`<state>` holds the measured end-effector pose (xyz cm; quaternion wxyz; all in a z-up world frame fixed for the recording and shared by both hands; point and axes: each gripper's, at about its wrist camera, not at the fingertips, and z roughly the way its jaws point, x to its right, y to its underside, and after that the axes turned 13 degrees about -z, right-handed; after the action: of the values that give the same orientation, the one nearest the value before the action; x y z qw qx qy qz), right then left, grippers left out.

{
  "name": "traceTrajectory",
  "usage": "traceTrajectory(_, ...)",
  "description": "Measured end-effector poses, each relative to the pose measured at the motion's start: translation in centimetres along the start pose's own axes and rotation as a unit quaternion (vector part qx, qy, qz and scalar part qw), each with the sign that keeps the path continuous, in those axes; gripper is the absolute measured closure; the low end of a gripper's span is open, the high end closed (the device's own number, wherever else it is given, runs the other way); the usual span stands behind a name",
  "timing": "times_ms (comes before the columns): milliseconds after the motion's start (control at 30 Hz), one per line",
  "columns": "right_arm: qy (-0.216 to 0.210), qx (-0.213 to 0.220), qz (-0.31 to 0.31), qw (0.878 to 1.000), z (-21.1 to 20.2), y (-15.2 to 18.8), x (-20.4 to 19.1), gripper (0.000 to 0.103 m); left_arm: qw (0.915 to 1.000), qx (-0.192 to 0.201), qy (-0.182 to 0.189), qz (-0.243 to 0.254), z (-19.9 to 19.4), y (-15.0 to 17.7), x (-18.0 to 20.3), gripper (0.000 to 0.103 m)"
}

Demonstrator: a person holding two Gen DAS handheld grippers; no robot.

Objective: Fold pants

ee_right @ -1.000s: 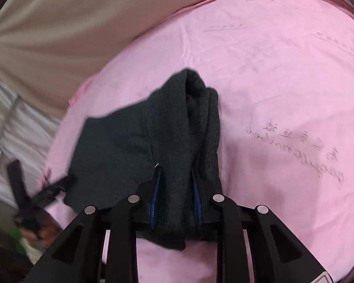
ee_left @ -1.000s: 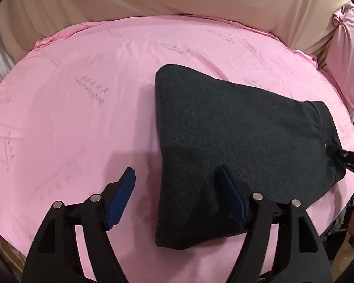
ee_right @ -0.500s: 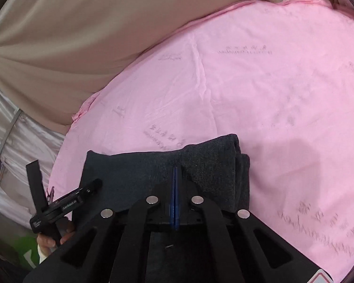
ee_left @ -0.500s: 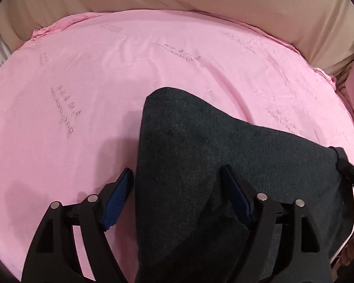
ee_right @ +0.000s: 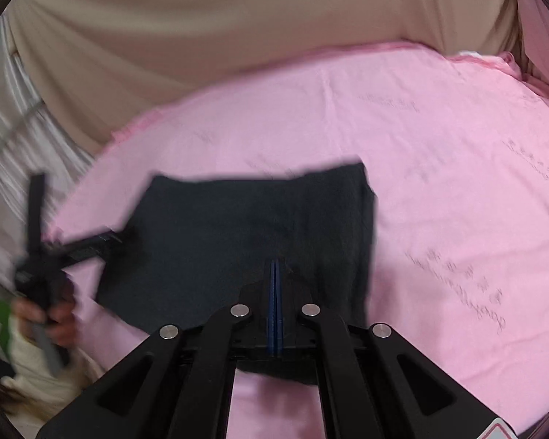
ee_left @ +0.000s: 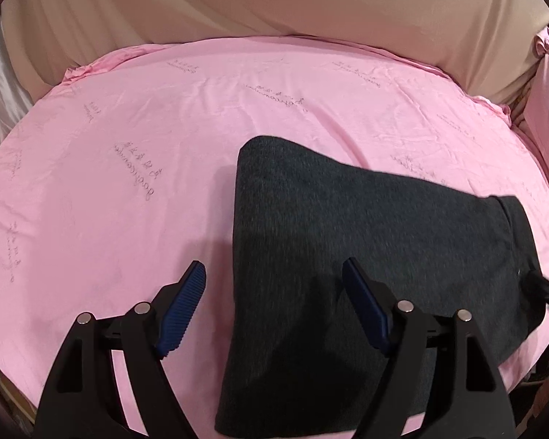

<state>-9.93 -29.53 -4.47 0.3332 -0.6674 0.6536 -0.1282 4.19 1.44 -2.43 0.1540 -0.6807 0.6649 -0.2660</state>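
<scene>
the left gripper (ee_left: 272, 292) hangs with its blue pads wide apart, straddling the near left edge of the pants (ee_left: 366, 256) without pressing on them. the right gripper (ee_right: 275, 267) has its pads together, nothing visible between them. the dark pants lie folded flat on the pink sheet (ee_left: 128, 219), beige fabric (ee_left: 274, 0) beyond.

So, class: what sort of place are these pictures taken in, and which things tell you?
Probably a bedroom: a pink bedsheet with printed writing covers a mattress-like surface, a beige padded headboard runs behind it, and folded dark pants lie on it.
</scene>
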Motion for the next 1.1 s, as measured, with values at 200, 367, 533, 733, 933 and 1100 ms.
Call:
traceTrajectory(200, -0.041, 0.036, 0.005, 0.999, -2.1, -0.5, -1.5, 0.100, 0.9998, -0.011, -0.014, 0.011, 0.3, 1.3, 0.0, 0.027)
traceTrajectory(367, -0.008, 0.004, 0.011, 1.000, -1.0, 1.1, -0.9, 0.103, 0.9997, -0.009, -0.022, 0.007, -0.3, 1.9, -0.5, 0.023)
traceTrajectory(533, -0.001, 0.034, 0.019, 0.999, -4.1, 1.4, -0.7, 0.095, 0.9996, -0.006, -0.027, 0.006, -1.0, 2.9, -1.3, 0.021)
traceTrajectory(733, 0.027, 0.027, 0.059, 0.998, -5.5, 3.8, 1.8, 0.092, 0.9997, -0.007, -0.017, -0.015, -2.7, 3.6, -3.3, 0.017)
traceTrajectory(933, 0.037, 0.005, 0.072, 0.997, -5.4, 5.9, 3.0, 0.090, 0.9994, -0.009, -0.021, -0.027, -3.4, 4.9, -5.1, 0.017)
traceTrajectory(1100, 0.032, -0.010, 0.045, 0.998, -4.1, 6.2, 1.9, 0.080, 0.9987, -0.027, -0.003, -0.044, -2.7, 5.4, -5.7, 0.017)
